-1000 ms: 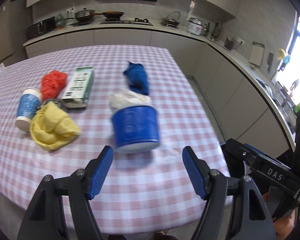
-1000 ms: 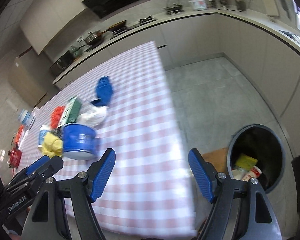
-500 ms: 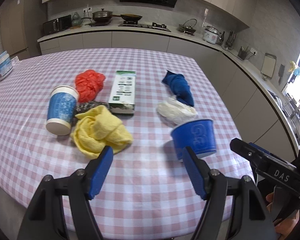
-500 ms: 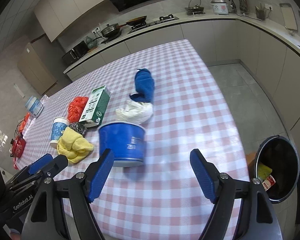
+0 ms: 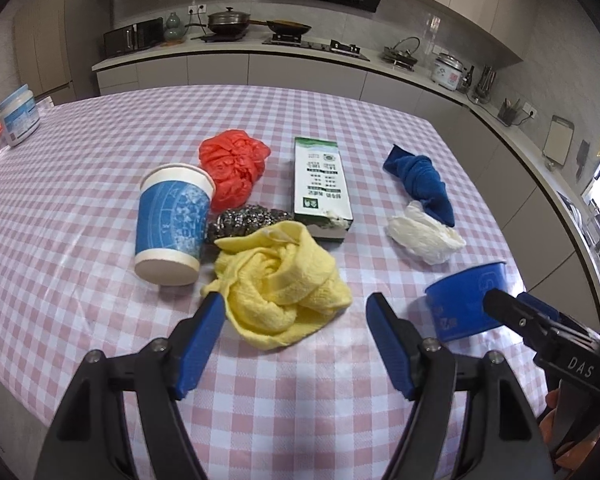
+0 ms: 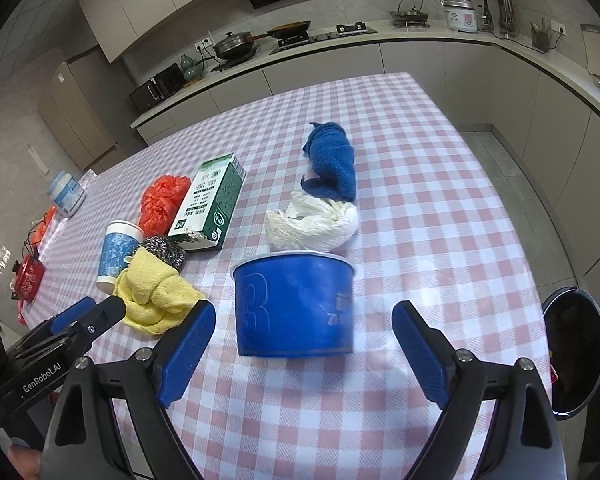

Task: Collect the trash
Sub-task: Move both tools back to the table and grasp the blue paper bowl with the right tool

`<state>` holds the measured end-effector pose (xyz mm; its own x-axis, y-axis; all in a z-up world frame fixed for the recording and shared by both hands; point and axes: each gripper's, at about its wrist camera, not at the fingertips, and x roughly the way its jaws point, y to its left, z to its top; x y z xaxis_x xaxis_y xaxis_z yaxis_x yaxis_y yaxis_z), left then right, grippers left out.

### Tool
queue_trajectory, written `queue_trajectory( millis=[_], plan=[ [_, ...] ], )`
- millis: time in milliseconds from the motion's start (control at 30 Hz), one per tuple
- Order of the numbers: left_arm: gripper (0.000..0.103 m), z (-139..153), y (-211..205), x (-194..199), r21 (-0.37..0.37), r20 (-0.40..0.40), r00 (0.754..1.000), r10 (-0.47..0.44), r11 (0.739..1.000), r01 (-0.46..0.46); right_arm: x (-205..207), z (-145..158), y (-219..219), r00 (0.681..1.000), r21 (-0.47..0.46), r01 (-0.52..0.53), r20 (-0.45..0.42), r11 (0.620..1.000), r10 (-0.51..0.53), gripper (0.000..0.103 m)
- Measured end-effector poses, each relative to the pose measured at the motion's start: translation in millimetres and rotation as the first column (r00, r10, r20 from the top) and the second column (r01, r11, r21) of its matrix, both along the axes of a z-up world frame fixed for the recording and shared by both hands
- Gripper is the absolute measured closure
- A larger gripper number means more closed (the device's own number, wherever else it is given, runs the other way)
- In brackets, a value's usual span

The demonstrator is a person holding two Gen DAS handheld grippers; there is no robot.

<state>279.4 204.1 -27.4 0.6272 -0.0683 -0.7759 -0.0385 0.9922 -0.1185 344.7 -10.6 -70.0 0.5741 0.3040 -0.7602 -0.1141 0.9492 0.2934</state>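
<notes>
Standing upright on the checked tablecloth (image 6: 440,200), the blue bowl (image 6: 296,304) sits between the right gripper (image 6: 300,350) fingers, whose jaws are opening — neither pad touches it. The left gripper (image 5: 292,344) is spread too, empty, with the yellow cloth (image 5: 280,280) just ahead of its tips. A black bin (image 6: 576,352) stands on the floor beside the table's right edge.

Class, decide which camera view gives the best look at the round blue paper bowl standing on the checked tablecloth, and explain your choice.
The right wrist view: the round blue paper bowl stands whole and central, just ahead of the opening right claw, with nothing gripped. In the left wrist view the bowl sits at the right edge, partly hidden behind the other claw's finger.
</notes>
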Motion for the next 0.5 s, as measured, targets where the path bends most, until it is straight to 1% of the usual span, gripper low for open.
queue_trajectory(
  millis=[100,300,400,500],
  plan=[
    [0.028,-6.7,1.8,11.2,-0.001,-0.008,1.0,-0.008,1.0,0.008,7.4,-7.5,5.5,1.0,-0.011,0.009,-0.013,1.0,-0.009,0.011],
    [0.028,-21.7,2.4,29.9,0.022,-0.028,0.999,-0.024,0.999,0.024,18.9,-18.7,10.5,0.999,-0.031,0.023,-0.038,0.999,-0.024,0.011],
    [0.028,-29.9,5.5,35.5,0.015,-0.043,0.999,-0.024,1.0,0.025,24.6,-25.6,14.1,0.998,-0.037,0.025,-0.057,0.999,-0.027,0.011],
    [0.028,-36.5,6.0,37.3,0.026,-0.046,0.998,-0.036,0.999,0.038,28.9,-32.6,17.2,0.997,-0.039,0.019,-0.077,0.999,-0.022,0.011]
  ],
)
